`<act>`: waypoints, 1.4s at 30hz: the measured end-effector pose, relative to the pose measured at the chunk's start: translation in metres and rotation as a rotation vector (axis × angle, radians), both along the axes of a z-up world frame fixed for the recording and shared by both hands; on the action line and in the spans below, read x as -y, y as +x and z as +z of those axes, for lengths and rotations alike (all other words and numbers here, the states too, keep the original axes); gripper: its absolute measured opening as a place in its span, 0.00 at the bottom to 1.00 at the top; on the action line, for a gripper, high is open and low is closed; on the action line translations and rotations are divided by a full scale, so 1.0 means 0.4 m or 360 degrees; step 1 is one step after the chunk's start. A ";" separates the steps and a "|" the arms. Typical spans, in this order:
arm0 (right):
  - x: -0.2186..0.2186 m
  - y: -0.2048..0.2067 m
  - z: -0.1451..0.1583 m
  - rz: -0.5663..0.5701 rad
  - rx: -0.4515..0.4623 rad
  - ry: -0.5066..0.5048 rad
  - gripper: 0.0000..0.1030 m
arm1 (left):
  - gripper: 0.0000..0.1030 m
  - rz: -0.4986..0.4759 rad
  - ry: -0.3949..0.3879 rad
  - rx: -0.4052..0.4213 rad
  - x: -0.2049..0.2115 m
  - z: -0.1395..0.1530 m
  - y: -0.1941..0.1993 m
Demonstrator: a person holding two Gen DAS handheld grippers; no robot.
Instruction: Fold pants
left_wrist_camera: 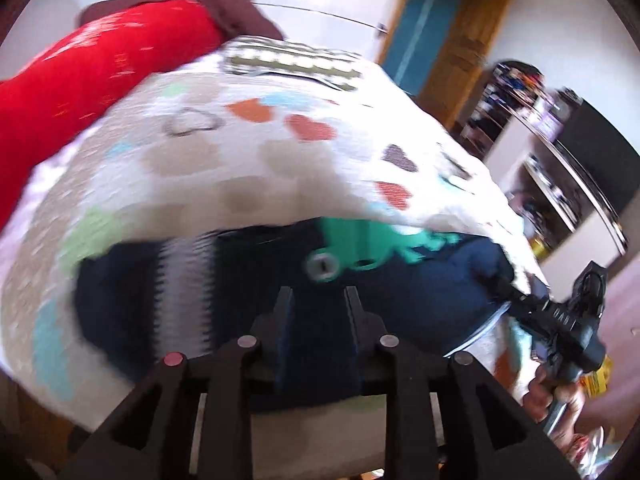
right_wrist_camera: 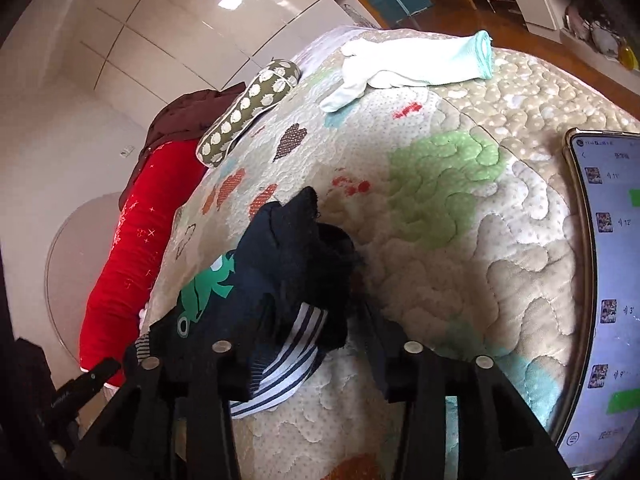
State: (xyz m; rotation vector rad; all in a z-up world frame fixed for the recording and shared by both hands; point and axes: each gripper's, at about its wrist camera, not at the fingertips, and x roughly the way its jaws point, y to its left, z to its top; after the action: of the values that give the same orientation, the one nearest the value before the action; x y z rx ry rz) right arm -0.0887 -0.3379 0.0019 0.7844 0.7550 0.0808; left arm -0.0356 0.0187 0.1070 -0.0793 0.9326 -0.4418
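Note:
Small navy pants [left_wrist_camera: 280, 280] with a green frog print and striped cuffs lie on the quilted bed. In the left wrist view my left gripper [left_wrist_camera: 319, 300] is shut on the navy fabric between its fingers. The right gripper [left_wrist_camera: 504, 284] shows at the right edge of the pants, pinching the cloth. In the right wrist view the pants [right_wrist_camera: 280, 272] are bunched between the fingers; the right gripper [right_wrist_camera: 312, 320] holds the navy fabric near the striped cuff [right_wrist_camera: 280, 372].
A quilted bedspread [right_wrist_camera: 460, 240] covers the bed. A red bolster [right_wrist_camera: 128, 264] and a dotted pillow [right_wrist_camera: 248, 112] lie at its far side. A folded white garment [right_wrist_camera: 408, 68] lies further off. A phone [right_wrist_camera: 608, 280] lies at the right.

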 end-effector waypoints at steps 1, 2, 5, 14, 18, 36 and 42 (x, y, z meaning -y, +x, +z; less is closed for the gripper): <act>0.001 -0.016 0.004 0.0006 0.0014 -0.0009 0.52 | 0.23 -0.0042 -0.0003 -0.0012 0.032 0.002 0.012; -0.004 -0.021 0.007 0.0016 0.0026 -0.0031 0.53 | 0.24 -0.0082 -0.0004 -0.0024 0.066 0.005 0.024; -0.027 -0.027 0.011 0.0045 0.0040 -0.0134 0.55 | 0.28 -0.0196 0.0013 -0.0033 0.184 0.012 0.053; -0.047 -0.040 -0.015 0.0052 0.0103 -0.0212 0.57 | 0.43 -0.0515 0.0082 -0.0140 0.483 -0.017 0.151; -0.060 -0.058 -0.014 0.0059 0.0122 -0.0228 0.57 | 0.43 -0.0701 0.0119 -0.0248 0.599 -0.058 0.186; -0.149 0.003 0.117 0.0256 0.0214 -0.0312 0.18 | 0.10 -0.0722 0.0000 -0.0218 0.491 -0.021 0.183; -0.371 0.096 0.135 0.0652 0.0214 -0.0346 0.38 | 0.11 -0.0264 -0.0078 -0.0117 0.171 0.000 0.199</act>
State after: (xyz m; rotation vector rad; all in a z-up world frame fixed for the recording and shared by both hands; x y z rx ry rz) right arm -0.0503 -0.1896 0.0561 0.4052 0.7726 0.4093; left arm 0.0440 -0.0496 0.1068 -0.0632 1.0050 -0.6188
